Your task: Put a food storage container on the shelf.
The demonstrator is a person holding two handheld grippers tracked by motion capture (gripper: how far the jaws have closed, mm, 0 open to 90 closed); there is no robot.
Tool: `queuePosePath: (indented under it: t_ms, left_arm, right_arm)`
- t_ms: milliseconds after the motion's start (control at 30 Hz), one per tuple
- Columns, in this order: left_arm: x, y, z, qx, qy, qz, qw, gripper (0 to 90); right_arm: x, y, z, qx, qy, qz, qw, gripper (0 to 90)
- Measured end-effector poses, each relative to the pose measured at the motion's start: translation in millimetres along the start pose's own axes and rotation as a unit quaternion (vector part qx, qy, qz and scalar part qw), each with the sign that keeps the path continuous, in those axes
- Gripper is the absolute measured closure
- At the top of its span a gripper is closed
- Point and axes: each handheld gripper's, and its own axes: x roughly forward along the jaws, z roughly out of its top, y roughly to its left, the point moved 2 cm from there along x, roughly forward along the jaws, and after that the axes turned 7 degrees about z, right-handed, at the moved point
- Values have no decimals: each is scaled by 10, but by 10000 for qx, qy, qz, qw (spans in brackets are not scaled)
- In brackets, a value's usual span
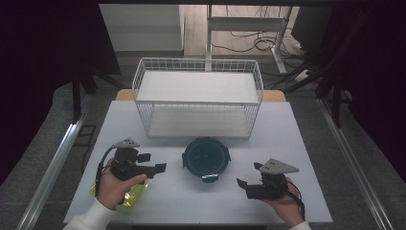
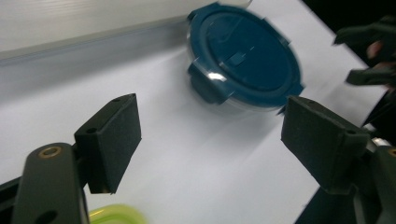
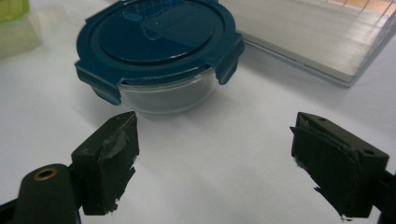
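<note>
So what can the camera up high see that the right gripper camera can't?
High view alone: the whole white wire basket, its two shelves, the person's hands, and the floor with cables behind the table. Right gripper view alone: the round box's clear glass side under its lid, seen close, and this hand-held gripper's worn black pads, standing open with nothing between them. Both: the round box with the blue lid, the white table and a yellow-green container.

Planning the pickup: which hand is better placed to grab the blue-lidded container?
Probably right. The right gripper faces the container squarely, fingers open and empty; the left gripper sees it off to one side.
</note>
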Motion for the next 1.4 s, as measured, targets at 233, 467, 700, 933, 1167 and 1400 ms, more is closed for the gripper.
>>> queuePosePath:
  t_ms: [233, 467, 700, 933, 1167, 1400]
  left_arm:
    - [73, -103, 69, -287, -99, -245, 9992, 191]
    - [244, -212, 151, -476, -57, -343, 9983, 191]
    - [585, -87, 183, -942, 230, -481, 9941, 214]
    - [817, 15, 189, -1192, 482, -547, 9902, 250]
    - [948, 60, 153, -1224, 632, -526, 9891, 287]
    - [1027, 118, 118, -1246, 742, -541, 9879, 313]
  right_arm:
    - [-4, -45, 152, 395, 56, 375, 9985, 149]
    - [12, -171, 341, 871, 8, 577, 9945, 137]
    - [183, -336, 432, 1202, 146, 693, 9902, 136]
    - [398, -526, 465, 1716, 137, 999, 9800, 147]
    - [601, -646, 449, 2047, 222, 1145, 9719, 187]
    - [713, -693, 437, 2231, 310, 1335, 9651, 251]
